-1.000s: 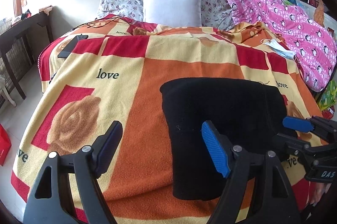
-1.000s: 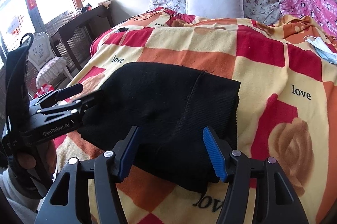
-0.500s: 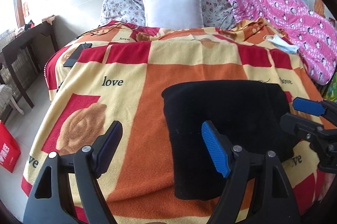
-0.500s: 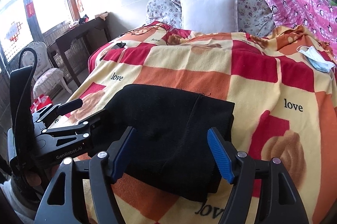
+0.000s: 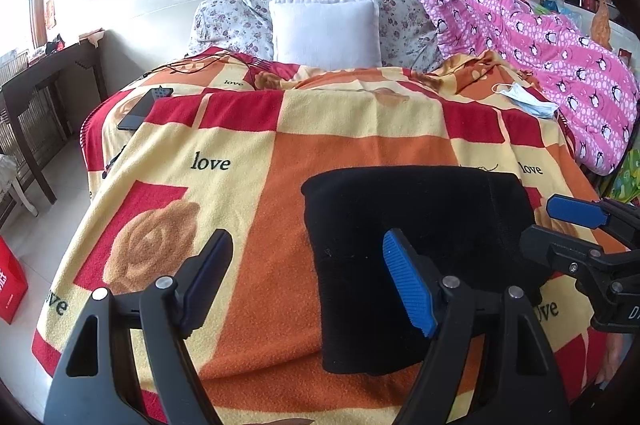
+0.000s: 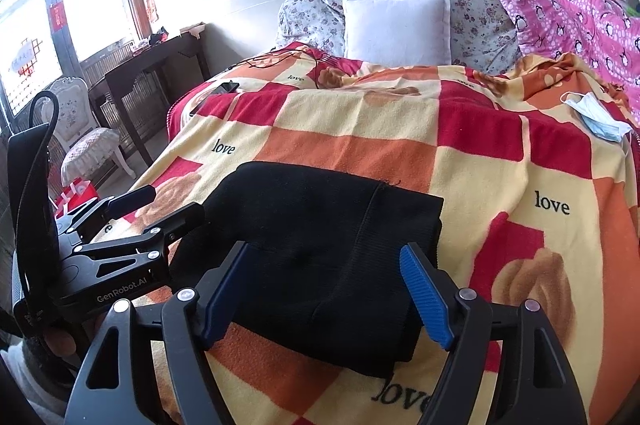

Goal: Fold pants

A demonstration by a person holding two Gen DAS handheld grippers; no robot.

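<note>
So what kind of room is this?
Most likely a home bedroom: a bed under a checked "love" blanket, a white pillow against floral bedding, and folded black pants lying on top.

Folded pants [image 5: 416, 245] sit at blanket [image 5: 360, 145] near edge, right of centre. Left gripper [image 5: 308, 281] and right gripper [image 6: 326, 289] hang above, both w/ jaws apart, nothing between. Blanket left of pants is bare, same for middle strip behind. Obstacles: phone [image 5: 140, 109] far-left corner, mask [image 5: 528, 99] far-right, white pillow [image 5: 325, 31] at far edge.
</note>
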